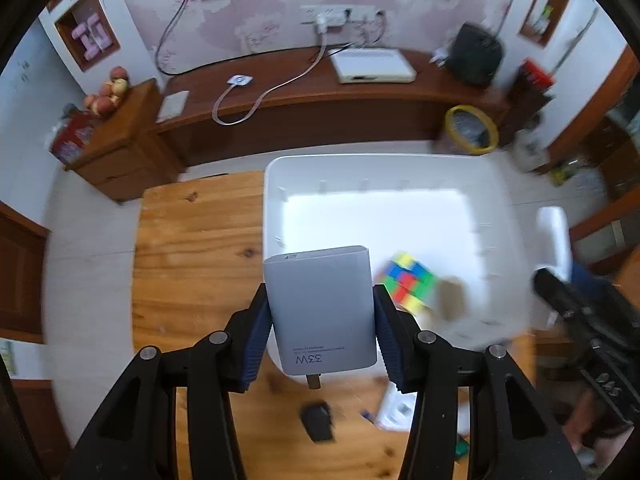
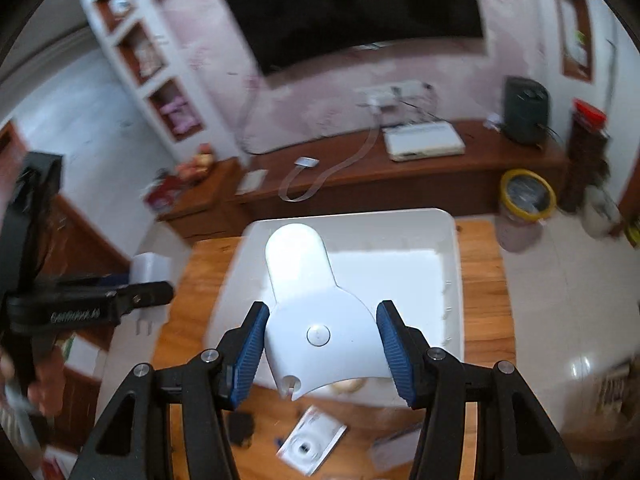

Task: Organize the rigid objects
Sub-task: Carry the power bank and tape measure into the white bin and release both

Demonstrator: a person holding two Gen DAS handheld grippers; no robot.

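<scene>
One gripper-held charger (image 1: 322,308), one cube (image 1: 408,282), one bin (image 1: 400,168)

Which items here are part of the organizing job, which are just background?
In the job:
left gripper holding charger
right gripper holding white device
white bin
puzzle cube
boxed camera pack

Background:
TV
yellow-rimmed trash can
router
</scene>
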